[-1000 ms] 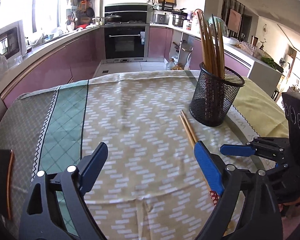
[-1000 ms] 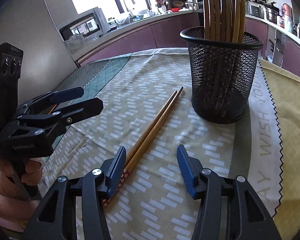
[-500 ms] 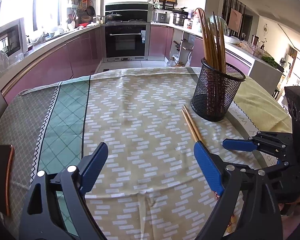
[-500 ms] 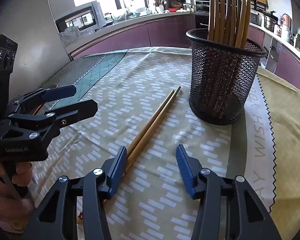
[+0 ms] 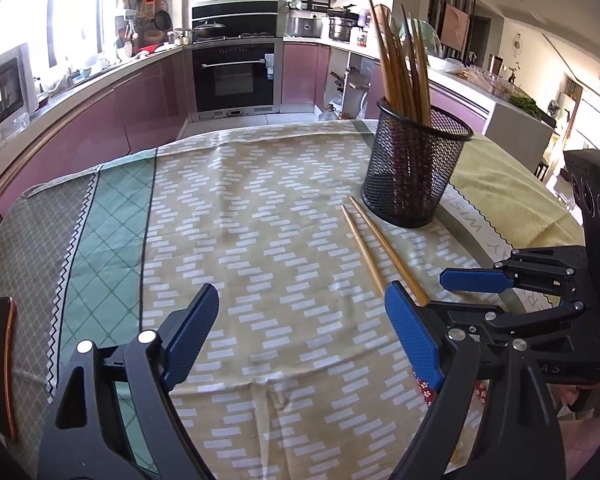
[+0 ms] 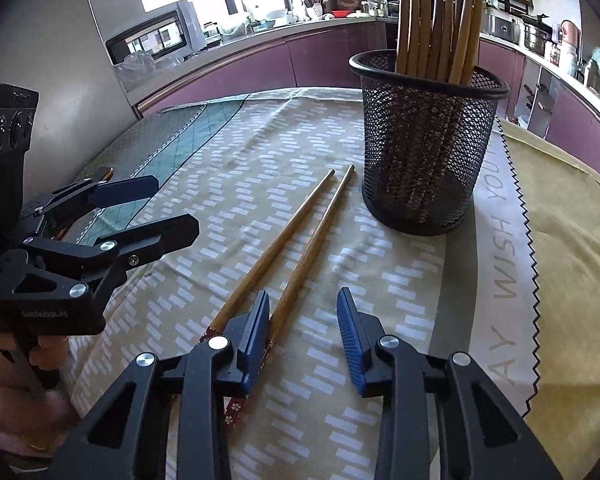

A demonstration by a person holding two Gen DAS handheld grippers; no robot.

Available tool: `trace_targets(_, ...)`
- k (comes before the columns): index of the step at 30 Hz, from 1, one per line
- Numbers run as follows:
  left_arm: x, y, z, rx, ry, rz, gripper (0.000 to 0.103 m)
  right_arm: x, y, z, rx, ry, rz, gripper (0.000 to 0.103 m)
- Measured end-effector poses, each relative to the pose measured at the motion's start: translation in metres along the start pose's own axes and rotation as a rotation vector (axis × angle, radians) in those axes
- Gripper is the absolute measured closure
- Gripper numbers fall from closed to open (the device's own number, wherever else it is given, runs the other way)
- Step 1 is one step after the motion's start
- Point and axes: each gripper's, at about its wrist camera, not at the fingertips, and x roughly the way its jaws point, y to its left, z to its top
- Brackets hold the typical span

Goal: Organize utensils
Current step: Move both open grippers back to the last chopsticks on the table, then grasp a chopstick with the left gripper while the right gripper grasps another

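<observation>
Two wooden chopsticks (image 6: 300,248) with red patterned ends lie side by side on the tablecloth, tips near a black mesh holder (image 6: 426,148) that holds several more chopsticks upright. They also show in the left wrist view (image 5: 376,248), beside the holder (image 5: 414,172). My right gripper (image 6: 304,336) is open, low over the red ends; its left finger stands between the two sticks. My left gripper (image 5: 300,340) is open and empty, to the left of the sticks.
The round table carries a patterned cloth (image 5: 260,208) with a green band at the left and a yellow mat (image 6: 572,240) at the right. A dark curved chair back (image 5: 0,364) sits at the left edge. Kitchen counters and an oven (image 5: 236,76) stand beyond.
Both grippers have drawn back from the holder, which looks smaller now. The two chopsticks have spread slightly apart, and the right gripper's left finger now sits between them.
</observation>
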Motion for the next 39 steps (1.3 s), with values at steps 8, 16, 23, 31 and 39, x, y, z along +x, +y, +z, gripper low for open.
trace_targets(8,0.015,-0.018,0.002,0.05,0.05,-0.049,0.024,0.0,-0.006,0.001,0.014,0.004,-0.002,0.073)
trace_targets(16,0.032,-0.031,0.003,0.074,0.099,-0.066,0.038,0.002,-0.008,0.002,0.009,0.008,-0.011,0.078)
trace_targets(23,0.045,-0.036,0.006,0.076,0.133,-0.064,0.05,0.006,-0.01,0.007,0.007,0.005,-0.018,0.079)
trace_targets(31,0.054,-0.035,0.015,0.046,0.139,-0.069,0.067,0.016,-0.01,0.018,0.001,-0.006,-0.025,0.082)
trace_targets(39,0.055,-0.029,0.019,0.002,0.139,-0.08,0.087,0.015,-0.017,0.019,0.039,-0.014,-0.009,0.095)
